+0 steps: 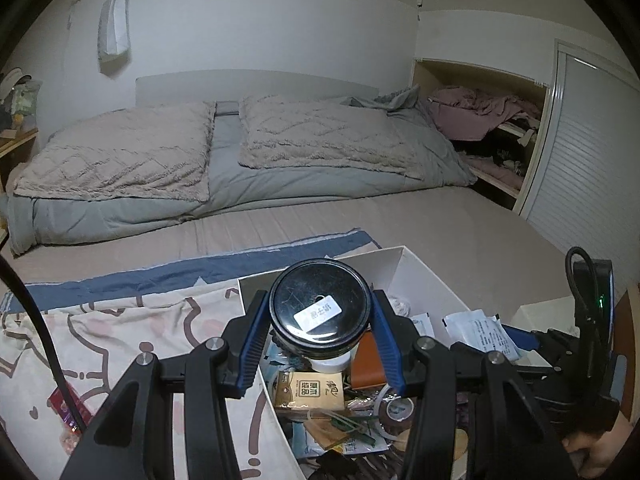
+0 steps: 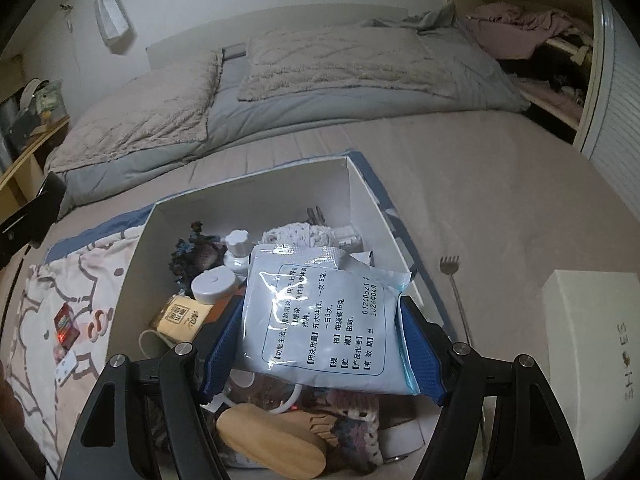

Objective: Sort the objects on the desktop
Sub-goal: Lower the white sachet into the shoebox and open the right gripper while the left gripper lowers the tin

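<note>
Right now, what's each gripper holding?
Left gripper: closed on the round black-lidded jar.
Right gripper: closed on the pale blue sachet, above the white box.

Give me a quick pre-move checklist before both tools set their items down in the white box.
1. Left tool clamped on black round jar: ok.
2. Right tool clamped on blue sachet: ok.
3. Both items above white box: ok.
4. Free spot inside box: not ok, clutter throughout.
5. Tools clear of each other: cannot tell.
6. Metal back scratcher outside box, out of the way: ok.
</note>
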A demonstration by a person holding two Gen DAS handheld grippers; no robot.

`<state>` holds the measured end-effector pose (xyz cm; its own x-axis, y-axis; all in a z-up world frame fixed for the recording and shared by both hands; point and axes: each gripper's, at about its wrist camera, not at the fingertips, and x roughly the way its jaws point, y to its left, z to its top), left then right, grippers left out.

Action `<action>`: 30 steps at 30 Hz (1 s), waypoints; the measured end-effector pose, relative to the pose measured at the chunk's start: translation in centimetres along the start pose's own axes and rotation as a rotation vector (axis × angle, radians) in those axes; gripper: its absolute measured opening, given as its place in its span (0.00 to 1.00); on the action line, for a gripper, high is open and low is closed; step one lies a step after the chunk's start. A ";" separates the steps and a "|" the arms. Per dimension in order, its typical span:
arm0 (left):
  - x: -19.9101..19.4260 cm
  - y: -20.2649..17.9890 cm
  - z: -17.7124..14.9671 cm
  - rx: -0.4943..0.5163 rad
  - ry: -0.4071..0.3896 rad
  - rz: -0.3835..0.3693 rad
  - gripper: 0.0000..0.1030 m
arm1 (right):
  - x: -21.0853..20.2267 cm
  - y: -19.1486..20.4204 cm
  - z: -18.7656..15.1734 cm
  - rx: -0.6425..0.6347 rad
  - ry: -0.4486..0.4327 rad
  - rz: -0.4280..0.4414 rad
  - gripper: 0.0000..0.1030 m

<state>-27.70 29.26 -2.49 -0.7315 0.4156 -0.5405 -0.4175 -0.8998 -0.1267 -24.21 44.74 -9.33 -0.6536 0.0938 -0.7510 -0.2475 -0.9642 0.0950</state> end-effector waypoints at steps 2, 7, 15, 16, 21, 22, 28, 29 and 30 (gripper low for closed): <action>0.6 0.1 -0.2 0.001 0.009 -0.004 0.48 | 0.4 -0.1 -0.1 -0.005 0.014 0.003 0.73; 1.6 0.1 -0.7 0.000 0.029 -0.013 0.48 | 1.1 -0.6 -0.9 -0.024 0.065 0.008 0.73; 2.5 0.2 -1.2 -0.005 0.052 -0.016 0.48 | 1.3 -0.6 -3.0 -0.077 0.138 0.011 0.73; 2.5 0.3 -1.2 -0.007 0.053 -0.015 0.48 | 1.3 -0.6 -3.2 -0.083 0.145 0.011 0.73; 2.6 0.4 -1.2 -0.016 0.055 -0.013 0.48 | 1.6 -0.8 -4.4 -0.100 0.192 -0.004 0.73; 2.6 0.4 -1.2 -0.019 0.054 -0.012 0.48 | 1.6 -0.7 -4.5 -0.105 0.199 -0.008 0.73; 2.9 0.5 -1.0 -0.030 0.056 -0.010 0.48 | 1.4 -1.2 -4.9 -0.104 0.210 -0.032 0.76; 3.0 0.6 -1.0 -0.029 0.056 -0.006 0.48 | 1.4 -1.4 -4.9 -0.098 0.212 -0.042 0.78; 3.0 0.6 -1.0 -0.029 0.056 -0.004 0.48 | 1.4 -1.4 -4.9 -0.098 0.211 -0.046 0.81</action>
<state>-29.61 29.88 -5.05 -0.6981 0.4121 -0.5856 -0.4042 -0.9018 -0.1529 -21.31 45.05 -13.72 -0.4770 0.0946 -0.8738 -0.1967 -0.9805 0.0012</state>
